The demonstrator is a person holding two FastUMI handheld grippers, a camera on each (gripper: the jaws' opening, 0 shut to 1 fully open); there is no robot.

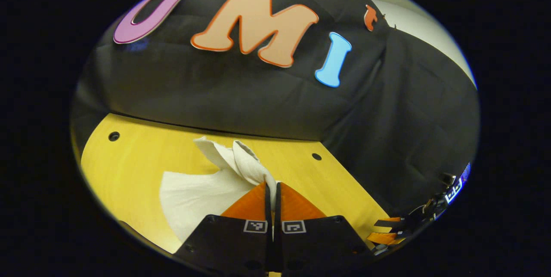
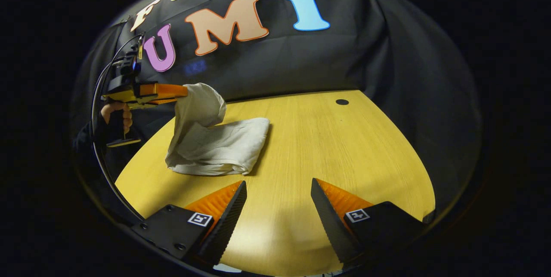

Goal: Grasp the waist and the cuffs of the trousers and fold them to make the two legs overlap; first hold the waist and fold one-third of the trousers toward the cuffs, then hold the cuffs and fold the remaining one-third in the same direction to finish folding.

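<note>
The table [image 2: 327, 148] is a yellow wood top running back to the black cloth wall [image 2: 387, 53], with a small dark hole [image 2: 342, 102] near its far right edge in the right gripper view, and two such holes, one far left [image 1: 114, 136] and one far right [image 1: 316, 156], in the left gripper view. On the left part of the table lie the trousers [image 2: 219, 146], pale cream and already folded into a thick bundle whose rounded fold faces the near side; most of the cloth rests flat on the wood, while its far left end is lifted off the table and hangs in a loose drape. In the left gripper view the trousers [image 1: 193, 195] spread out to the left of the fingers, and a twisted bunch of the cloth rises from between them toward the wall. The left gripper [image 1: 273, 191] has its fingers brought close together with that bunch of cloth pinched in the narrow gap, so it grips the trousers. From the right gripper view the same left gripper [image 2: 183, 92] is seen at the far left, raised above the table, with a hand [image 2: 116, 115] around its handle. The right gripper [image 2: 277, 189] hovers over bare wood near the front of the table, its fingers spread wide with nothing between them, well apart from the trousers.
</note>
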